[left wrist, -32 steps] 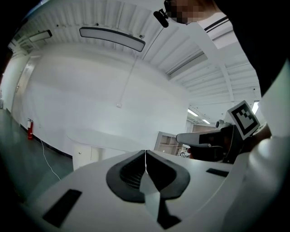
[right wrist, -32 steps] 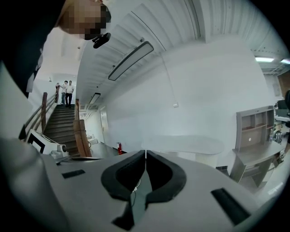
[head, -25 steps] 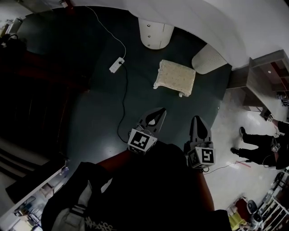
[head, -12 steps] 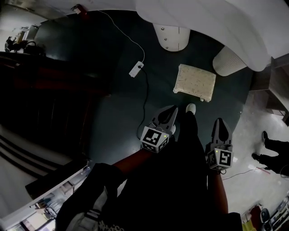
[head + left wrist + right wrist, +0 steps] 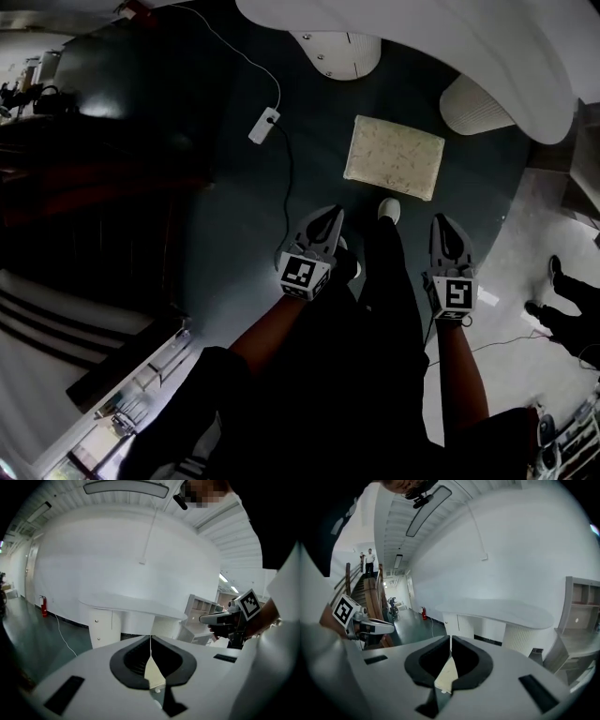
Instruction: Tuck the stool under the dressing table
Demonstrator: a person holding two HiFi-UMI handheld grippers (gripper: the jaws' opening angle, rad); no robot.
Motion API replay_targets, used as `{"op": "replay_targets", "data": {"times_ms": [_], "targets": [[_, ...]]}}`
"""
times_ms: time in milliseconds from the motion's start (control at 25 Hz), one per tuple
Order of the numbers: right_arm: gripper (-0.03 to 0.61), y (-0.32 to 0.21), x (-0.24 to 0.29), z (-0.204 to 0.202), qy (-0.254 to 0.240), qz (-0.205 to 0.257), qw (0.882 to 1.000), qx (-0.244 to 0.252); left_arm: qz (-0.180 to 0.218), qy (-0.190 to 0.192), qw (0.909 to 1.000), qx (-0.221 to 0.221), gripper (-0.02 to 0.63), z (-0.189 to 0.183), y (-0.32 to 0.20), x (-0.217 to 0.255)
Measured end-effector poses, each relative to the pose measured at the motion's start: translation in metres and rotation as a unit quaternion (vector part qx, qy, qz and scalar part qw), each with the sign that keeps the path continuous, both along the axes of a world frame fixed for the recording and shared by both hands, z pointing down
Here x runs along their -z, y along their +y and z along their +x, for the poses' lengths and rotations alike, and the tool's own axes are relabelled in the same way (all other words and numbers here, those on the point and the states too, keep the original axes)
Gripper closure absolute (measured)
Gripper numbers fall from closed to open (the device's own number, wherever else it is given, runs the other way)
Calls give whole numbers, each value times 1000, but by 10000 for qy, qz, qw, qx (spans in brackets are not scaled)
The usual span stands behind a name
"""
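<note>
The stool (image 5: 394, 157) is sitting out, not tucked in

Head view: it's resting on the floor (image 5: 234, 216) just in front of the dressing table (image 5: 422, 37), with the left claw (image 5: 332, 215) and right claw (image 5: 441, 223) hovering short of it. Left gripper view: jaws are pressing together, empty. Right gripper view: same deal, clenched on nothing.

We see bare dark floor (image 5: 323, 183) between the stool (image 5: 394, 157) and our left gripper (image 5: 332, 216) and right gripper (image 5: 442, 225), broken only by a white shoe (image 5: 388, 210) just before the stool's near edge. Behind the stool, a gap opens between the drawer pedestal (image 5: 336, 54) and the ribbed pedestal (image 5: 473, 105), roofed by the table top (image 5: 422, 28). To the stool's left, a cable (image 5: 286, 178) and power strip (image 5: 263, 125) cross the floor.
</note>
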State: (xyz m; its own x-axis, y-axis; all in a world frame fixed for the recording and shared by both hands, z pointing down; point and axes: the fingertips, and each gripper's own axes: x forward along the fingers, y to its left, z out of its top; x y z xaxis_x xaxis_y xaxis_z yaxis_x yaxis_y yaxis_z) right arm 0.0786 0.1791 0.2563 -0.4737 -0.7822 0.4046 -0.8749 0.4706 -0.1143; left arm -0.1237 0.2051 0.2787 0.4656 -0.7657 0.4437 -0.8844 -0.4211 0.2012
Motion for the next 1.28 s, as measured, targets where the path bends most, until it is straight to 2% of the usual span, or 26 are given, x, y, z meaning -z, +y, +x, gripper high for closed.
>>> {"op": "replay_targets", "data": {"times_ms": [80, 160, 280, 440, 560, 720, 920, 960, 1000, 1040, 1160, 1280], "targets": [[538, -2, -32, 8, 6, -223, 9997, -81, -168, -116, 9997, 93, 596, -9, -3, -34], [538, -4, -69, 15, 87, -390, 9992, -92, -327, -51, 9993, 153, 595, -12, -8, -70], [538, -9, -128, 20, 54, -651, 9975, -266, -479, 50, 9988, -48, 597, -10, -16, -125], [538, -9, -207, 24, 116, -939, 9950, -323, -623, -83, 9980, -117, 595, -9, -23, -196], [538, -9, -263, 31, 172, -1284, 9907, -425, -654, -17, 9975, -273, 595, -4, -36, -238], [537, -8, -322, 36, 230, -1681, 9849, -344, -851, -194, 9958, -283, 595, -11, -48, -289], [532, -12, -380, 56, 415, -1930, 9794, -423, -1252, -442, 9909, -234, 592, -26, -45, -345], [499, -12, -391, 61, 440, -1993, 9781, -399, -1312, -490, 9899, -241, 583, -26, -43, -355], [437, -12, -400, 64, 451, -2062, 9768, -363, -1360, -517, 9890, -267, 551, -25, -42, -365], [409, -12, -409, 68, 469, -2111, 9758, -325, -1411, -523, 9881, -312, 520, -23, -40, -374], [397, -11, -432, 81, 632, -2221, 9727, -236, -1590, -587, 9843, -488, 475, -15, -36, -404], [355, -4, -456, 86, 753, -2407, 9676, -71, -1731, -744, 9807, -522, 438, -12, -36, -427]]}}
